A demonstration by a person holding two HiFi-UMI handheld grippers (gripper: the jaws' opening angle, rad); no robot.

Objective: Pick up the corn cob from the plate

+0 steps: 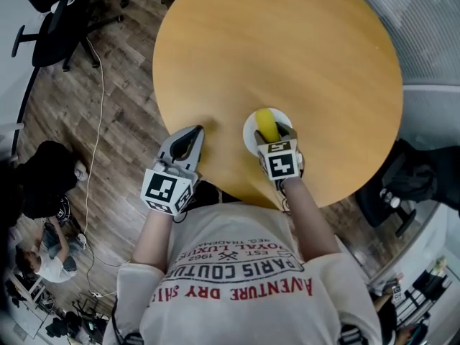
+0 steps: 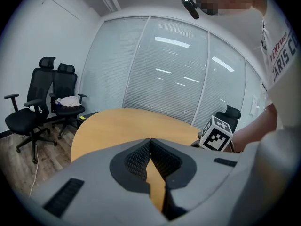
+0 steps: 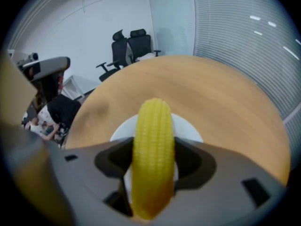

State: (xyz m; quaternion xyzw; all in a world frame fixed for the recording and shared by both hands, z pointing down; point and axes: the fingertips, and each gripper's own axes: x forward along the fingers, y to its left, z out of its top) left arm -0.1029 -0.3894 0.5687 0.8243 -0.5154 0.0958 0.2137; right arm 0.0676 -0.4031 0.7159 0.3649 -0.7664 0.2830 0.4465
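The yellow corn cob (image 1: 267,123) lies on a small white plate (image 3: 189,129) on the round wooden table (image 1: 287,49), close to the edge where the person stands. The right claw (image 1: 276,136) points steeply down over the plate. Its jaws are spread wide, one on each side of the cob. A sliver of white plate shows between the cob and each jaw, so the claw is released and not gripping the cob. The cob runs lengthwise between the jaws and pokes out beyond their tips.

The left claw (image 2: 150,142) sits off to the side over the table's near edge, well apart from the plate. It is clenched, tips touching, with nothing between them. Two black office chairs (image 2: 44,105) stand by the far wall.
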